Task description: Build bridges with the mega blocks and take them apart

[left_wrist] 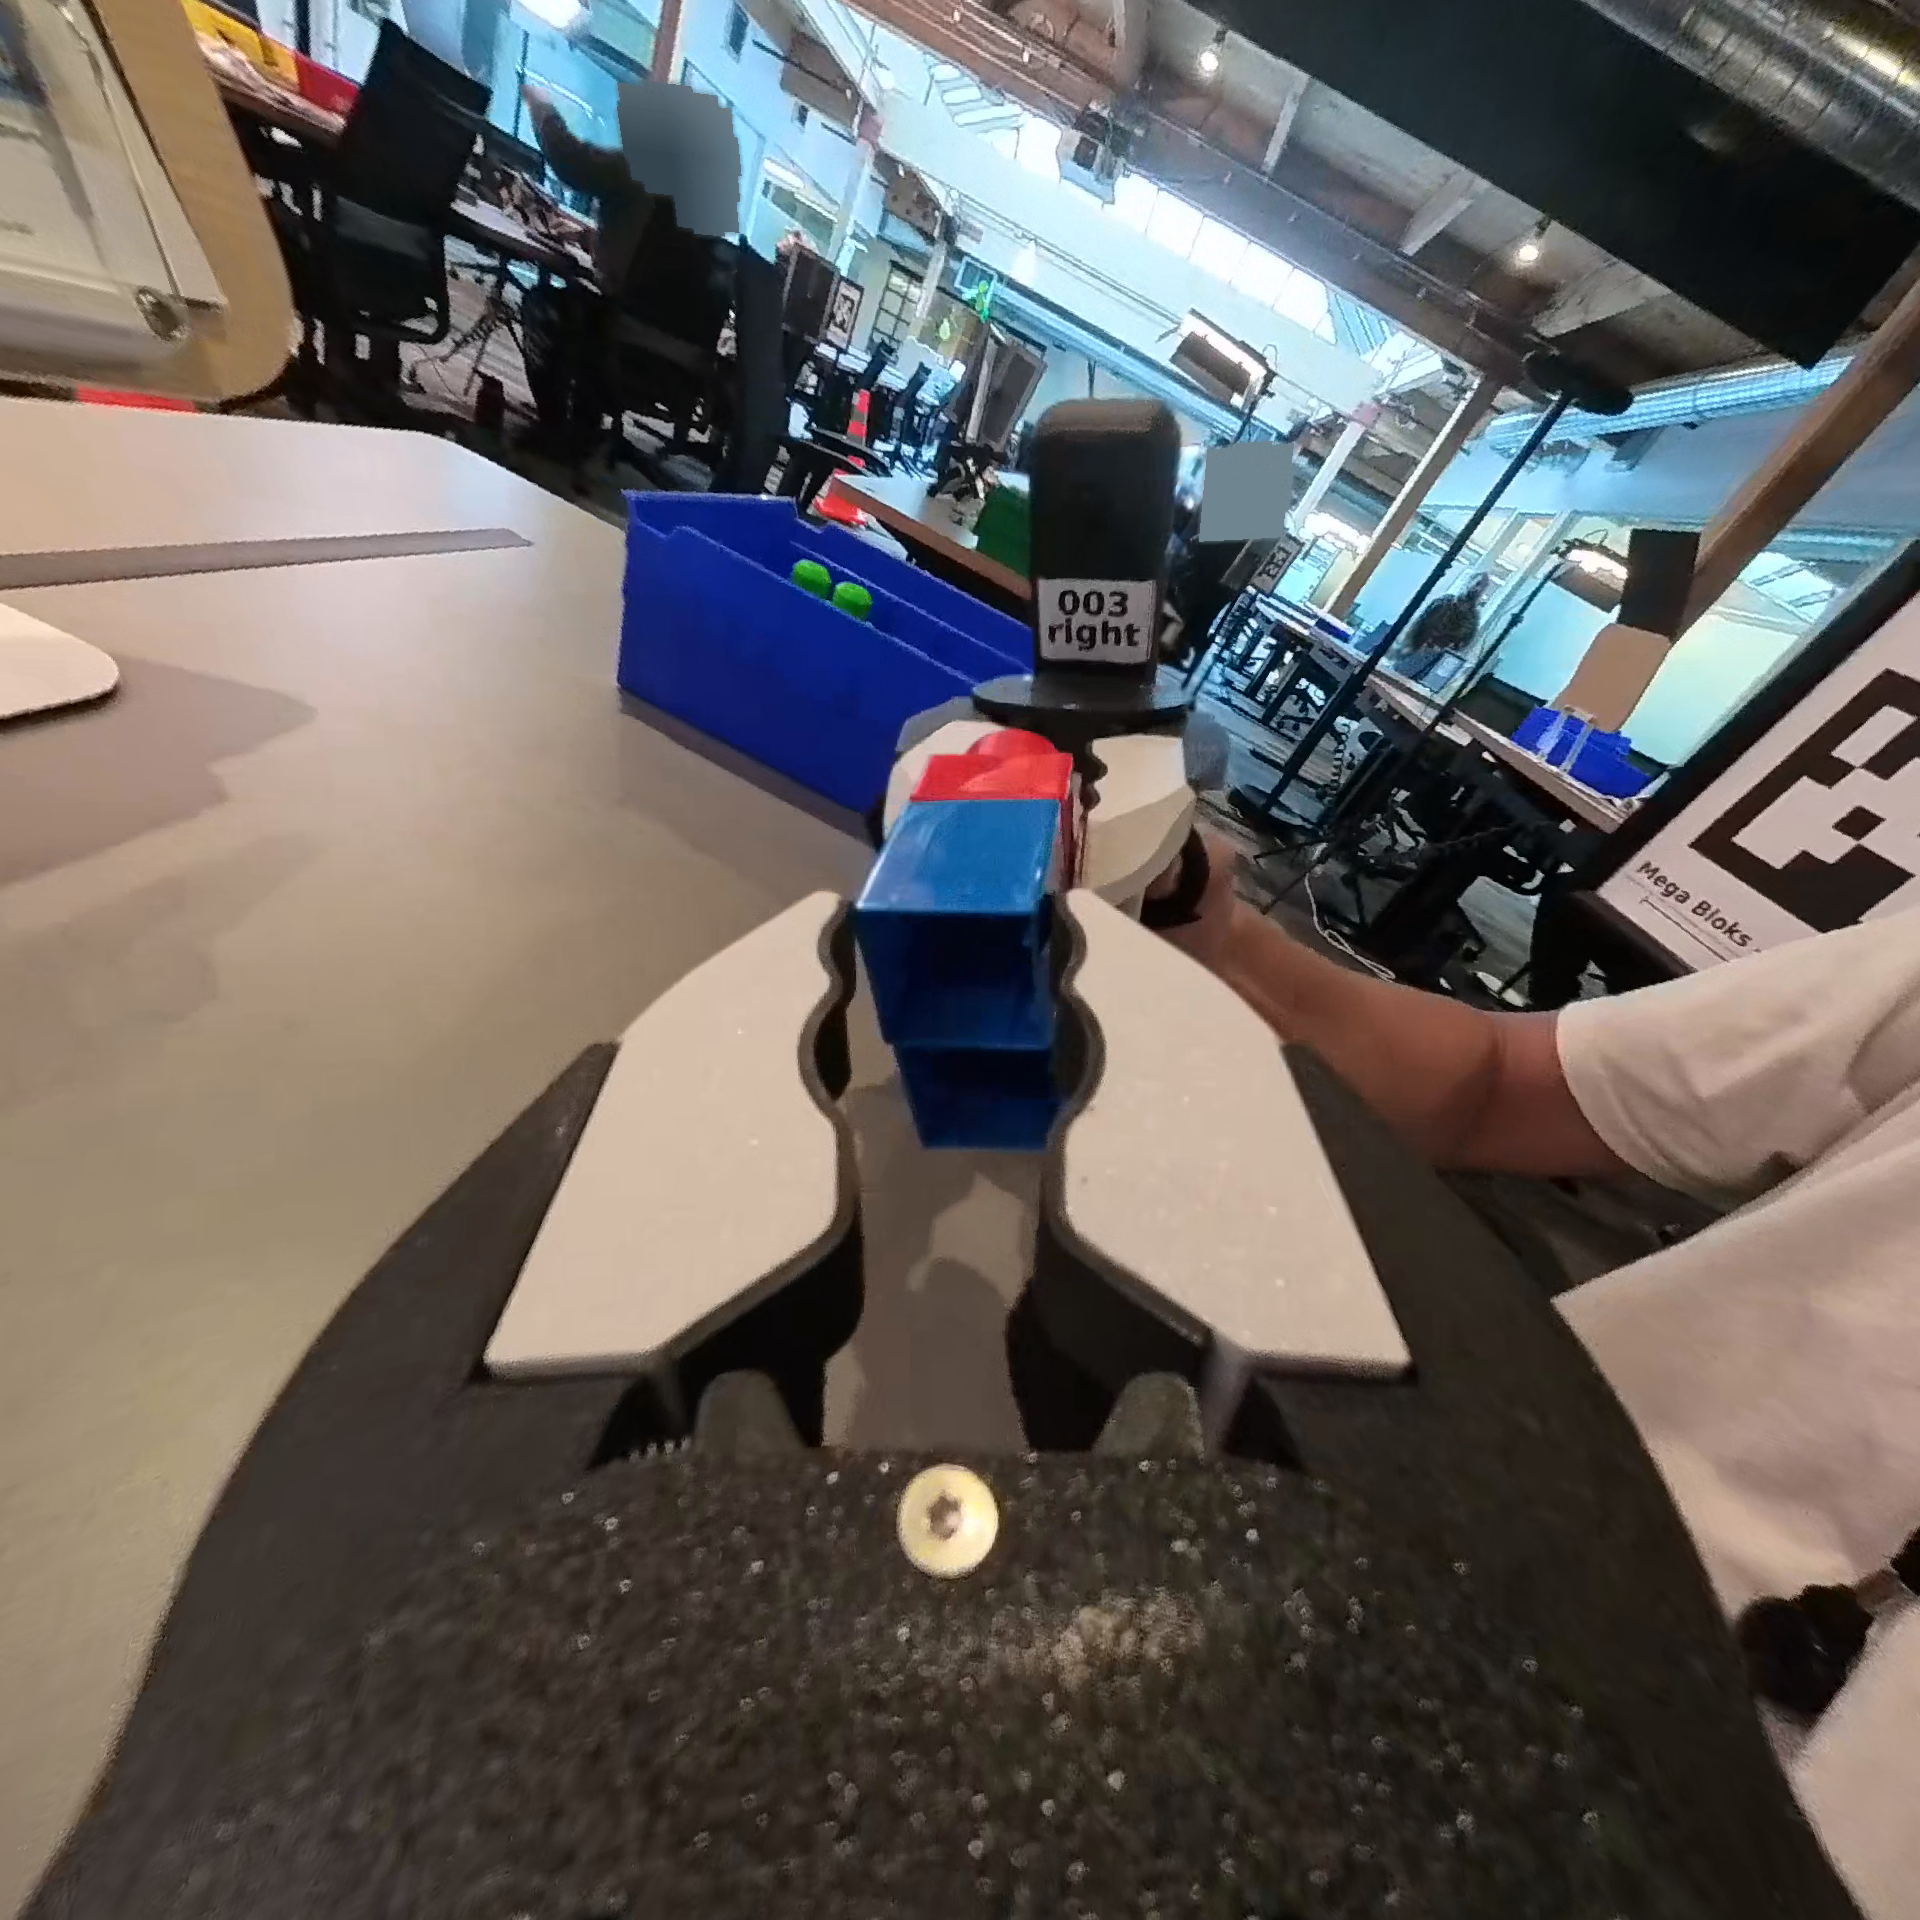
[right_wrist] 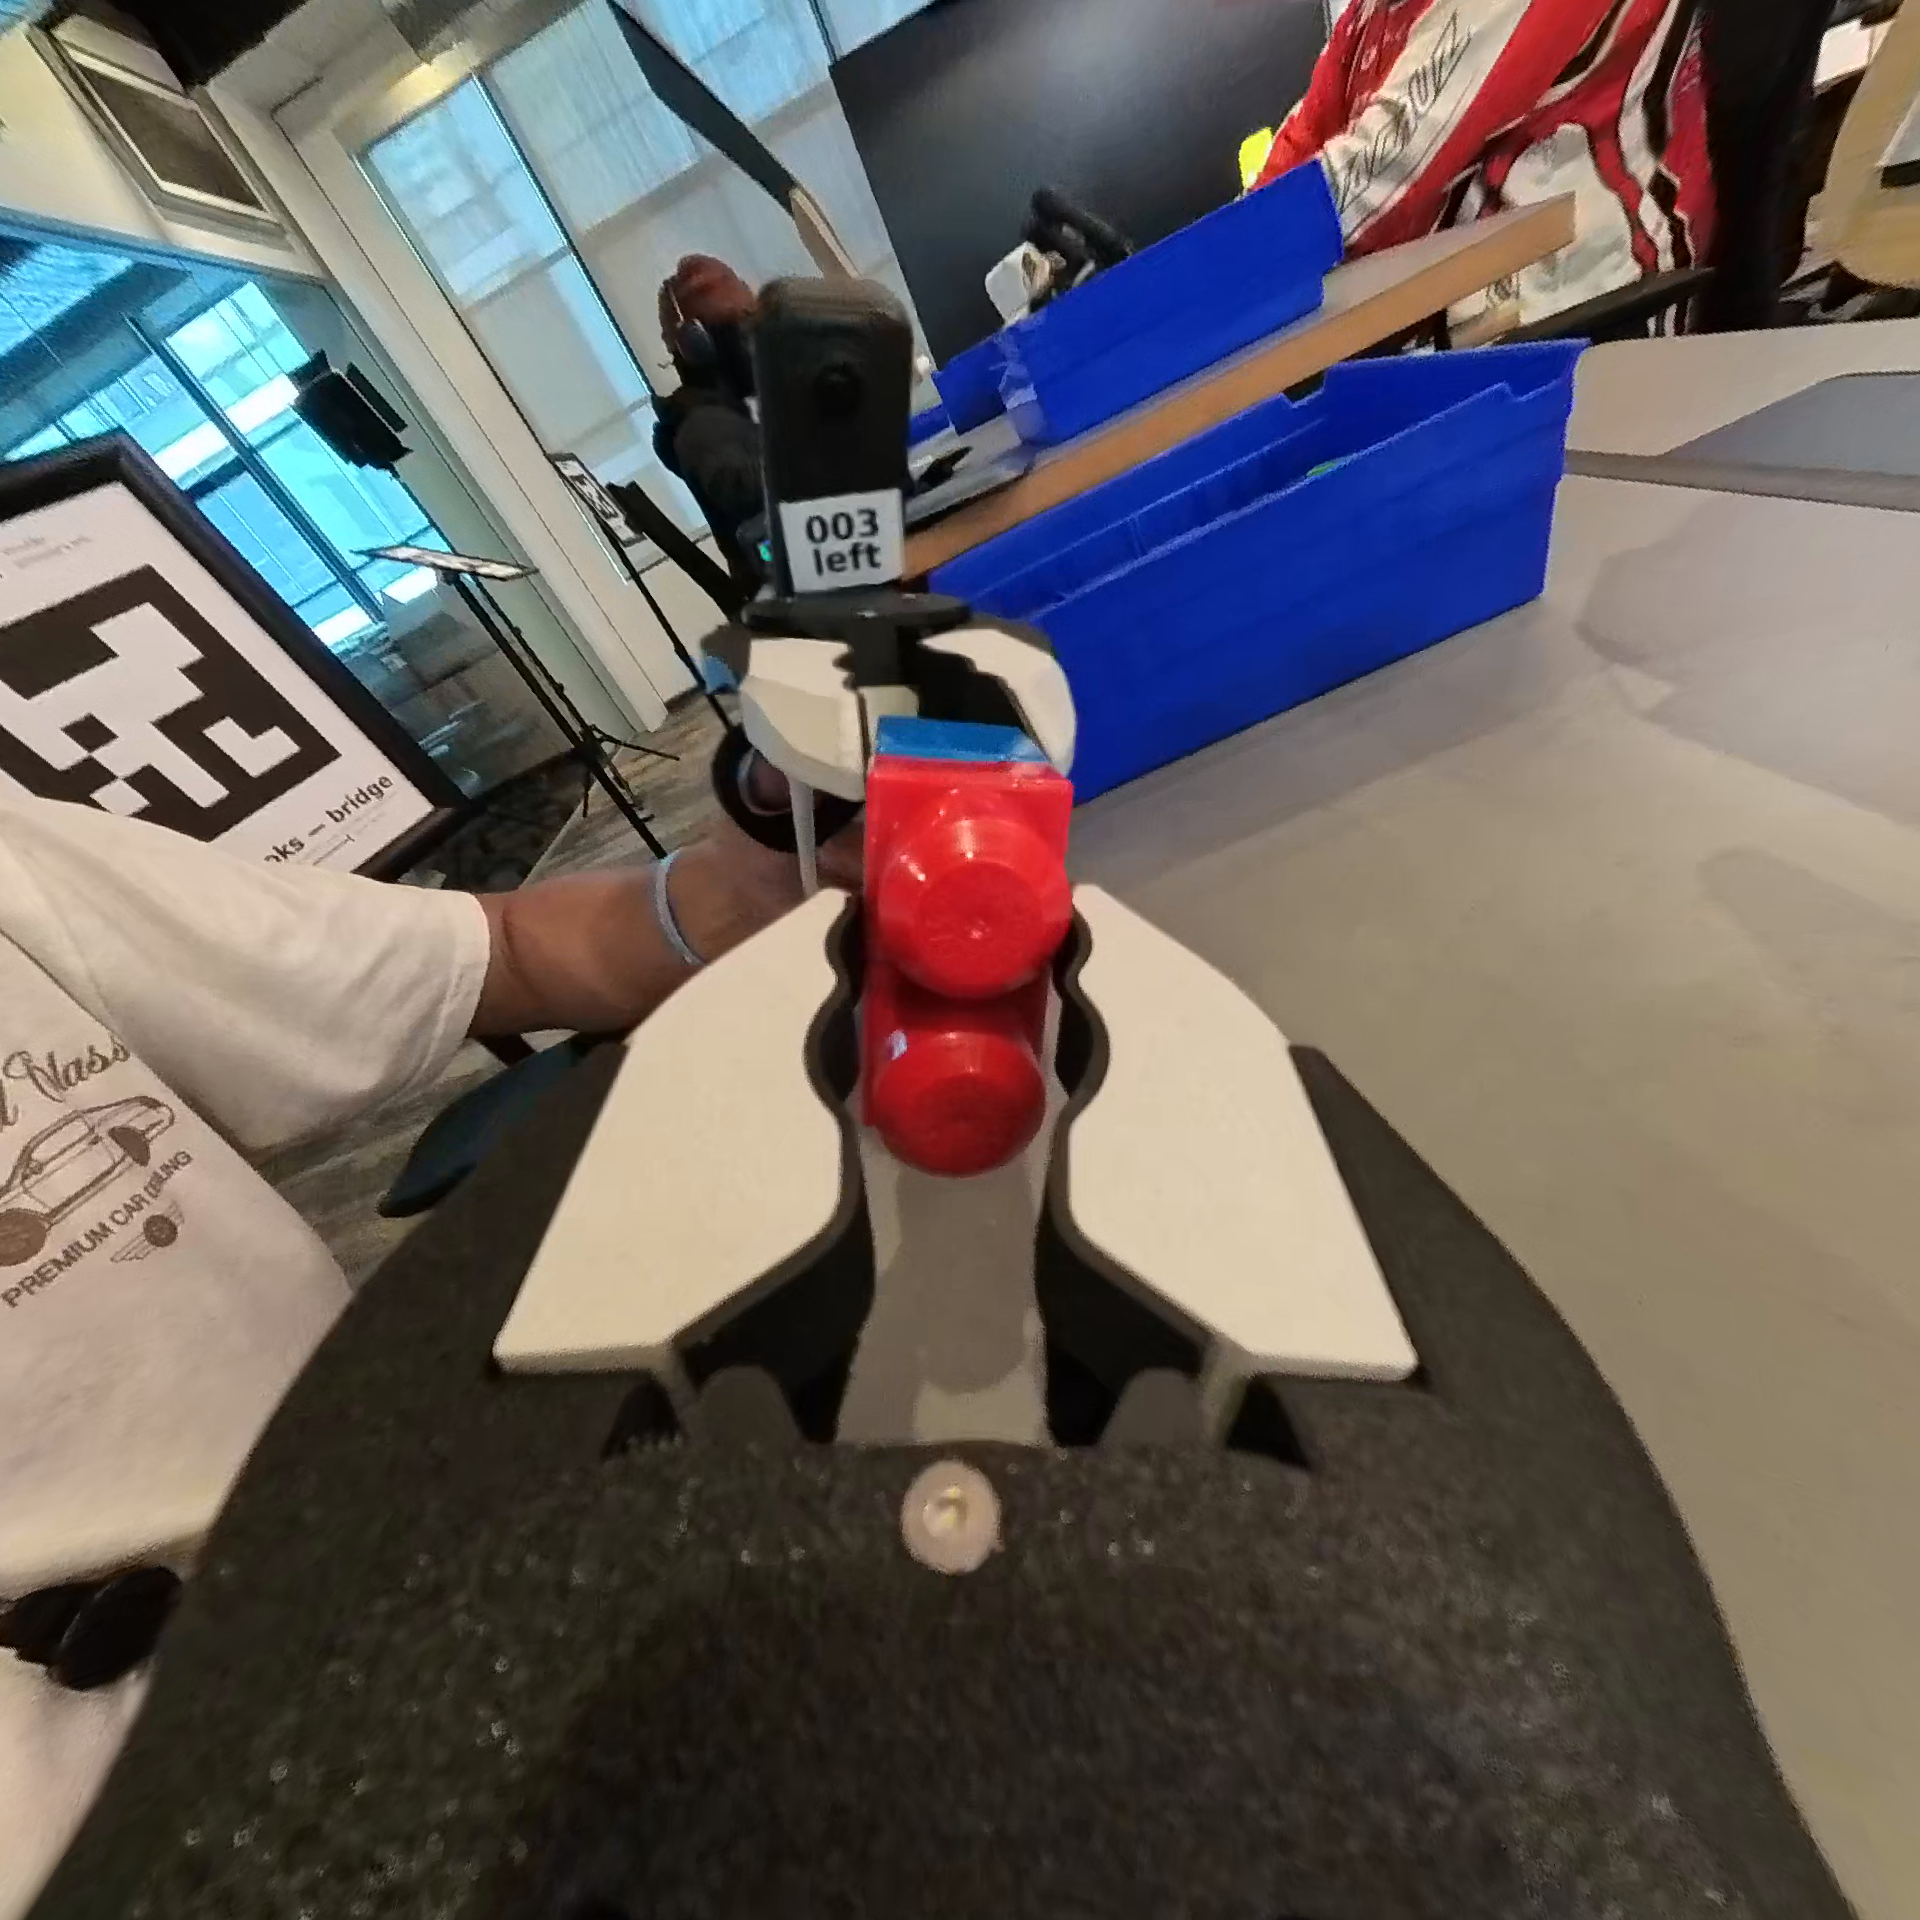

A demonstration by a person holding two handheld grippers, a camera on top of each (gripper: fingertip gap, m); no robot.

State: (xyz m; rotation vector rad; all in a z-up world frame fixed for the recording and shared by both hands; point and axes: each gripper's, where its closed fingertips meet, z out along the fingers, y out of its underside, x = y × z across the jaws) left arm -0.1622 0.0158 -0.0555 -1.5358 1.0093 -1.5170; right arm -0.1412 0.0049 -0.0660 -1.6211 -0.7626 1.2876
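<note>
Seemingly held above the pale grey tabletop, the left gripper in the left wrist view is clamped on a hollow blue plastic block, its open underside facing the camera, with a red plastic block joined to its far end. The right gripper meets it from the opposite side, and a bare forearm in a white sleeve reaches in from the right. Behind stands a blue plastic bin on the table, holding a green studded block; whether more lies inside cannot be told. Beyond are black office chairs, long desks and a framed sign with a black-and-white square code. From the right wrist view, the right gripper pinches the red block by its sides, its two round studs pointing at the camera, the blue block just behind it in the left gripper. At right, the blue bin sits on the grey table, its contents mostly hidden, with further blue bins on a wooden desk behind and glass walls at left.
</note>
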